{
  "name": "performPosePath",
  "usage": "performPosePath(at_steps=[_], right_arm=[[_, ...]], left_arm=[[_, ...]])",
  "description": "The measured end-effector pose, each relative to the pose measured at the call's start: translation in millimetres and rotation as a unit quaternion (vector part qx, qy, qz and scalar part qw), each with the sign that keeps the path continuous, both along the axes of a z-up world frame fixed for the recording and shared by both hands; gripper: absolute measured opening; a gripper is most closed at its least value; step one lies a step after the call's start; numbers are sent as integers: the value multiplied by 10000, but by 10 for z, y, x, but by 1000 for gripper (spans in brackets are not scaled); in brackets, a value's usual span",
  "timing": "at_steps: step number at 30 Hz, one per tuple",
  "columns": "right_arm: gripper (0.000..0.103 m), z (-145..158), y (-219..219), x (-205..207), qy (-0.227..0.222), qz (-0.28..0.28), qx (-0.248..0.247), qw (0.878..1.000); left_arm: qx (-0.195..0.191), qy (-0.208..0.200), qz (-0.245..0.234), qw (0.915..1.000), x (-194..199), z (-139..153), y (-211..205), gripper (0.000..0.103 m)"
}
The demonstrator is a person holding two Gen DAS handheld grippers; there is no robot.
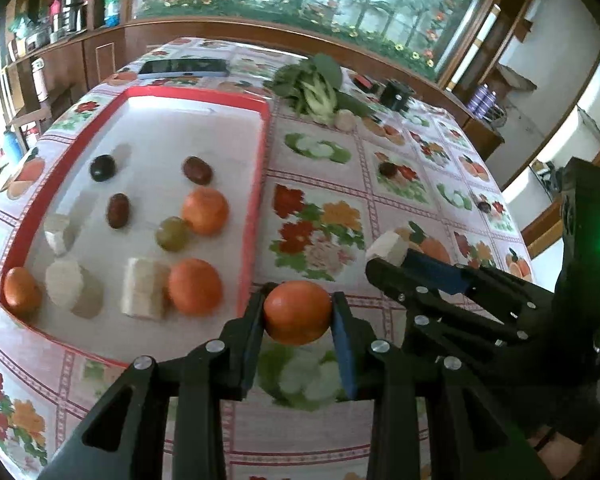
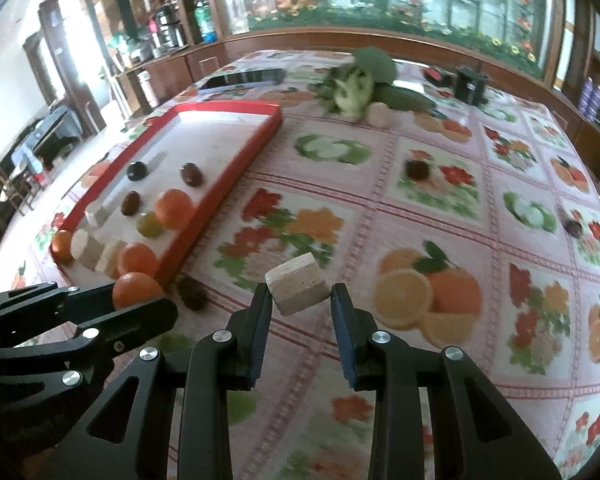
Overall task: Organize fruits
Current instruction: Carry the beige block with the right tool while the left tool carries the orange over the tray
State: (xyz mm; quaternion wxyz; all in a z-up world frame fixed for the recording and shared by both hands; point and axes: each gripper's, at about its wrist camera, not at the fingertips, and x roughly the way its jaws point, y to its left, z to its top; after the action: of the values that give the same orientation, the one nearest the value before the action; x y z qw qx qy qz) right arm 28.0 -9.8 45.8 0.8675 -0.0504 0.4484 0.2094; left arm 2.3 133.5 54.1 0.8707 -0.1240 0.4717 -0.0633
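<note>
My left gripper [image 1: 298,312] is shut on an orange [image 1: 297,312] and holds it just off the near right corner of the red tray [image 1: 256,184]; it also shows in the right wrist view [image 2: 136,300]. The tray holds several oranges, dark plums, a green fruit [image 1: 173,233] and pale cut chunks. My right gripper [image 2: 300,300] is shut on a pale fruit chunk [image 2: 298,288] above the tablecloth, right of the left gripper; it also shows in the left wrist view [image 1: 392,258]. A dark plum [image 2: 192,294] lies on the cloth below the orange.
Bok choy [image 1: 316,88] and a pale chunk [image 1: 345,119] lie at the table's far side, with a phone [image 1: 184,68] and a black box [image 1: 396,94]. Two dark plums [image 2: 417,169] [image 2: 573,227] lie on the floral cloth at right.
</note>
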Motion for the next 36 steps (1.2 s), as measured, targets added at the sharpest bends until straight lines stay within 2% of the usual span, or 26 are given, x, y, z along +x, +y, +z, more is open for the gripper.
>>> performPosePath(at_steps=[5, 10, 18, 27, 36], right_arm=[[30, 50, 284, 70, -27, 224, 11, 9997], [30, 89, 552, 213, -52, 382, 37, 9992], [30, 160, 938, 687, -65, 384, 185, 9991], [30, -19, 1266, 1171, 65, 427, 78, 9990], [30, -185, 1348, 1289, 67, 648, -264, 9975]], left_arm=[[-12, -7, 238, 9997, 69, 27, 269, 36], [176, -33, 488, 9986, 215, 49, 599, 36], [513, -25, 887, 9947, 738, 43, 1043, 36], [632, 205, 1069, 9921, 1320, -168, 1198, 36], [621, 415, 1196, 9900, 1557, -381, 1233, 36]])
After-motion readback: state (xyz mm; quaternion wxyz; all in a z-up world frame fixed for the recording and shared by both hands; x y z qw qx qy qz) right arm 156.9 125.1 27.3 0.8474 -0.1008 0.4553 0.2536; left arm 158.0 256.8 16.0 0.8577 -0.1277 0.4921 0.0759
